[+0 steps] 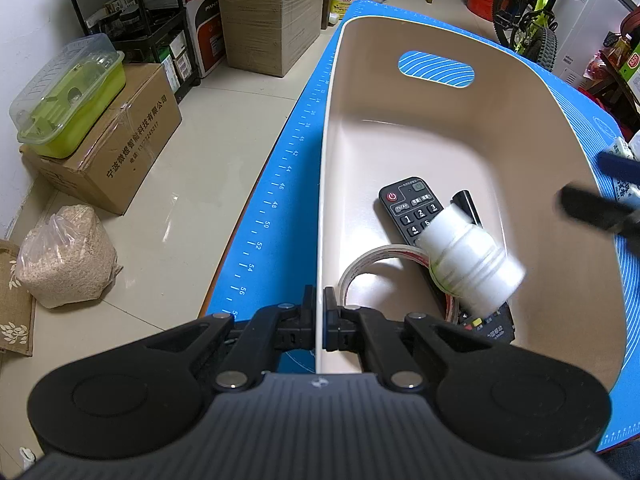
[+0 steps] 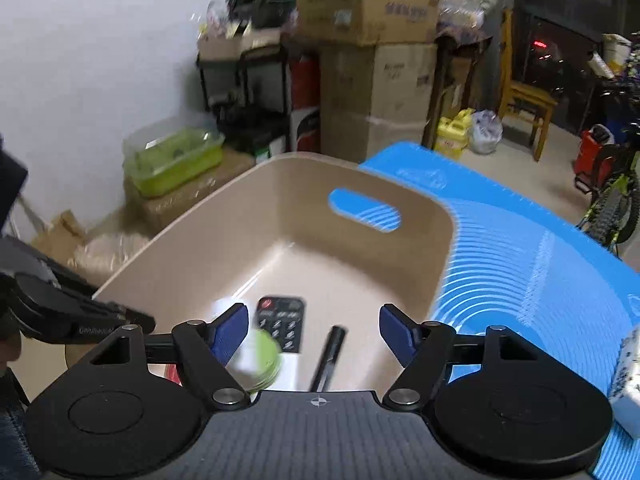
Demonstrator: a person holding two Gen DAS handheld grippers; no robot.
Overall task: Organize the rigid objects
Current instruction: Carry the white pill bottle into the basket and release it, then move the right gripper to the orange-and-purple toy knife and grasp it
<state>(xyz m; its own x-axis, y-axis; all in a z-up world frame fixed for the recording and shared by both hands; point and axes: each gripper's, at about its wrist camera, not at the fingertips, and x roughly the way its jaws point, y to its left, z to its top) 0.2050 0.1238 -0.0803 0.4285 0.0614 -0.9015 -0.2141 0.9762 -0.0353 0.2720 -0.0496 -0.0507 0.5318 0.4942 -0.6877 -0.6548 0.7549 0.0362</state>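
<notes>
A beige plastic bin [image 1: 500, 92] with a handle slot stands on the blue mat [image 1: 276, 184]. My left gripper [image 1: 319, 320] is shut on the bin's near left wall. Inside lie a black remote [image 1: 412, 208], a black marker [image 1: 466, 202], a tape roll [image 1: 372, 260] and a white bottle [image 1: 472, 264], blurred and lying across the remote. My right gripper [image 2: 314, 330] is open and empty above the bin's near end; its fingers also show in the left wrist view [image 1: 592, 208]. The right wrist view shows the bin [image 2: 400, 264], remote [image 2: 282, 320], marker [image 2: 330, 356] and bottle [image 2: 258, 356].
A white patterned box [image 2: 628, 384] lies on the mat [image 2: 520, 264] to the bin's right. Left of the table, on the floor, are cardboard boxes [image 1: 120, 148], a green container [image 1: 68, 96] and a bag of grain [image 1: 66, 256]. A bicycle [image 1: 532, 12] stands beyond.
</notes>
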